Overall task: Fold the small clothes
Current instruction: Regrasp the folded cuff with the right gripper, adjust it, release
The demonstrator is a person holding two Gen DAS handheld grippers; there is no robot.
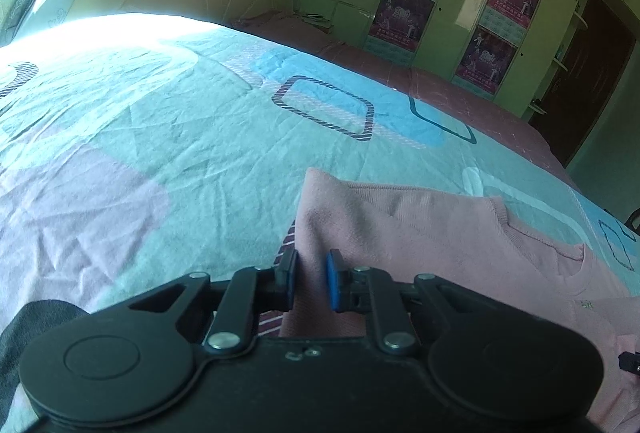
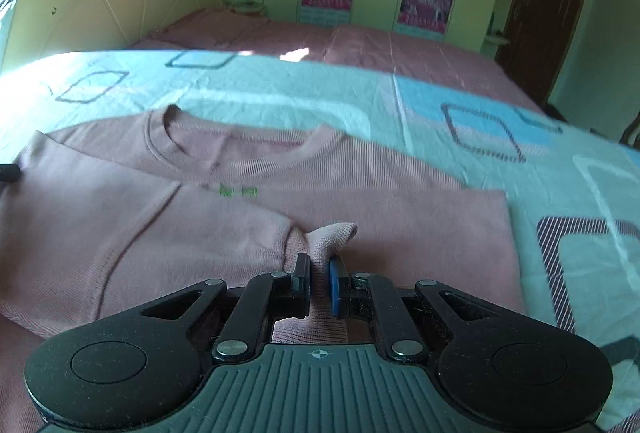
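The small pink knitted sweater (image 2: 280, 189) is lying flat on the pale blue patterned bedsheet (image 1: 160, 137), spreading forward and away from both claws with its round ribbed collar (image 2: 240, 149) at the far end, so its long axis is running straight ahead of the fingers. The right gripper (image 2: 320, 285) is pinching a raised tuck of the near hem, its jaws narrowed onto the fabric, which is bunching up just ahead of them. The left gripper (image 1: 312, 281) is gripping the sweater's near left edge, jaws nearly closed with pink cloth between the pads. Both claws are sitting at the near edge, one at each side, so the coming fold probably calls for carrying that edge forward toward the collar.
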